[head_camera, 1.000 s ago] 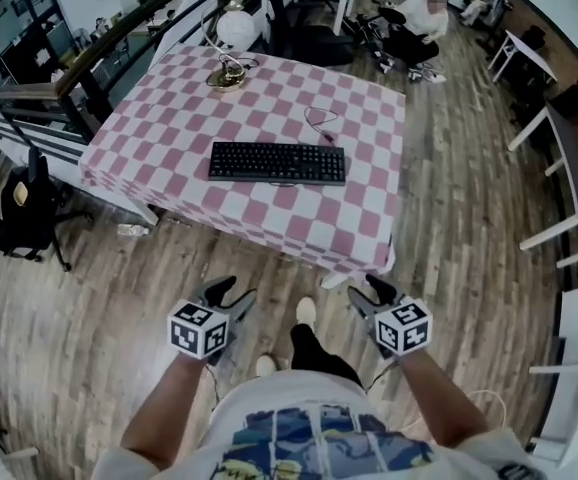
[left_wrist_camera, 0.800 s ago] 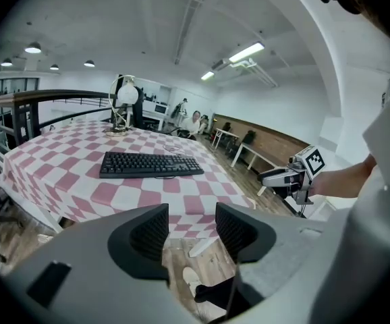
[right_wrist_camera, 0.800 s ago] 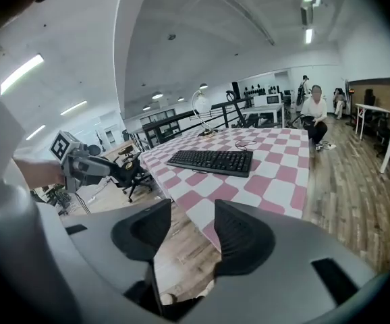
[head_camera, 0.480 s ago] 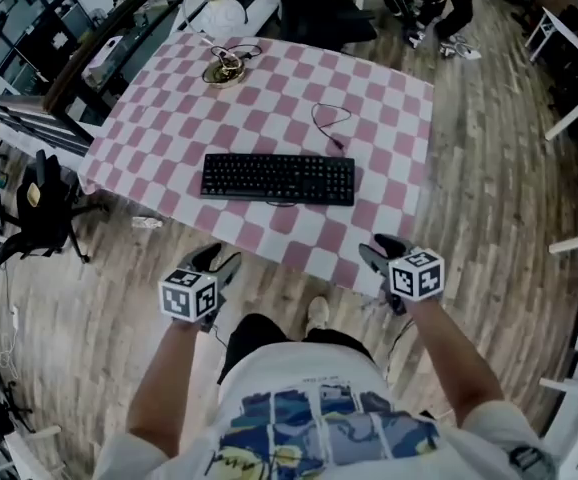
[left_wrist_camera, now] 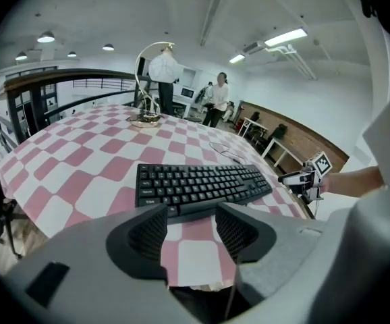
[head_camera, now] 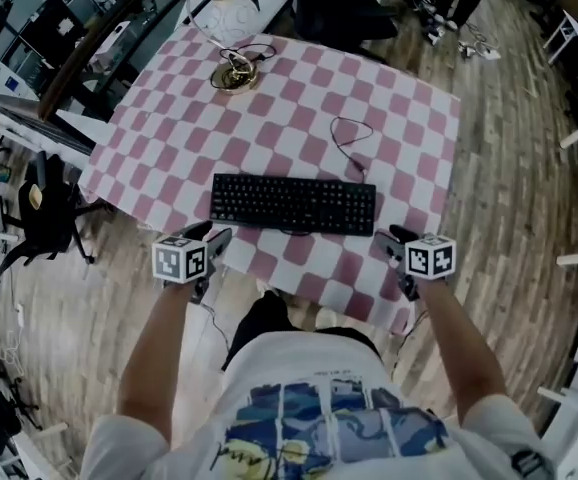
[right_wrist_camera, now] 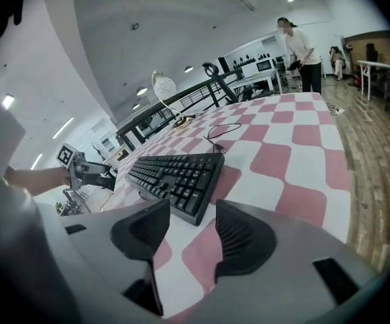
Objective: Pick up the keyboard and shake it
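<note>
Left tool (left_wrist_camera: 190, 211) wide and empty, right tool (right_wrist_camera: 191, 208) opening, empty, in gripper views; head view: each near a keyboard (head_camera: 292, 204) corner.

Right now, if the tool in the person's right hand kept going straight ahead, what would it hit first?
Probably the near end of the black keyboard, lying just ahead on the checked tablecloth. The right tool is opening its jaws, with nothing between them yet.

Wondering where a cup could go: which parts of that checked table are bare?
Bare cloth: the table's left side between lamp and keyboard, and the right side past the cable. Crowded: the lamp's corner with its cord, and the narrow strip before the keyboard.
</note>
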The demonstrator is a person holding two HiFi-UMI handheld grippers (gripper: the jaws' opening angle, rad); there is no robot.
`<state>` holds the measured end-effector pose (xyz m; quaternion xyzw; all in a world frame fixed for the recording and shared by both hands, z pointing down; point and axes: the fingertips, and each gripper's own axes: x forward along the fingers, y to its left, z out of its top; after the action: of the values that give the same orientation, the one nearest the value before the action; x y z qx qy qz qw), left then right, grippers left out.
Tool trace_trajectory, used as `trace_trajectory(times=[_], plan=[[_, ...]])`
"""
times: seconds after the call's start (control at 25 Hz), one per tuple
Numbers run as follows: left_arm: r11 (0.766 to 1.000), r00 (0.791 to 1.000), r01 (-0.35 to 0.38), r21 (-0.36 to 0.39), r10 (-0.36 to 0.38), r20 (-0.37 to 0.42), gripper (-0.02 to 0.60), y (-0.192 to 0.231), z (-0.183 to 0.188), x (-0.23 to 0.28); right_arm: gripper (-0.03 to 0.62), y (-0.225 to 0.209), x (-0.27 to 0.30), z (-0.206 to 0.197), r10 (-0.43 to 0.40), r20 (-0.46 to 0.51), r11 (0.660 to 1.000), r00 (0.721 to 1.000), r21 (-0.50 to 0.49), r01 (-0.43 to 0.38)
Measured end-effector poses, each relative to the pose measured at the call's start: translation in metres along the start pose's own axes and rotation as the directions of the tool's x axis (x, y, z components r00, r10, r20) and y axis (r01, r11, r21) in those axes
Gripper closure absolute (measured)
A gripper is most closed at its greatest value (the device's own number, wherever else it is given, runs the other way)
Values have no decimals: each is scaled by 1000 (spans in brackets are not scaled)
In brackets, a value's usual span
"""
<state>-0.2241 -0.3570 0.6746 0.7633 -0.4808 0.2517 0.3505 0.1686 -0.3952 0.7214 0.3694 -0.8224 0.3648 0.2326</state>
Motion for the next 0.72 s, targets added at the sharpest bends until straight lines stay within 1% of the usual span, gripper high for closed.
trace_trajectory(times=[0.12, 0.28, 0.44, 0.6, 0.72], plan=[[1000, 999, -6, -6, 5, -40, 362, 39, 13, 25, 370, -10, 23, 15, 6, -12, 1000, 1000, 12, -6], [999, 994, 8, -48, -12, -104, 331, 76, 16, 53, 346, -17, 49, 22, 27, -60, 998, 998, 50, -24], [996, 987, 49, -70, -59, -153, 307, 90, 17, 79, 330, -24, 68, 32, 29, -93, 997, 995, 75, -22], [990, 980, 87, -113, -106, -168, 287, 100, 19, 97, 330, -18, 84, 34, 56, -129, 995, 990, 85, -46], [984, 972, 126, -124, -147, -182, 279, 101, 20, 105, 339, -15, 91, 35, 65, -148, 996, 987, 77, -54]])
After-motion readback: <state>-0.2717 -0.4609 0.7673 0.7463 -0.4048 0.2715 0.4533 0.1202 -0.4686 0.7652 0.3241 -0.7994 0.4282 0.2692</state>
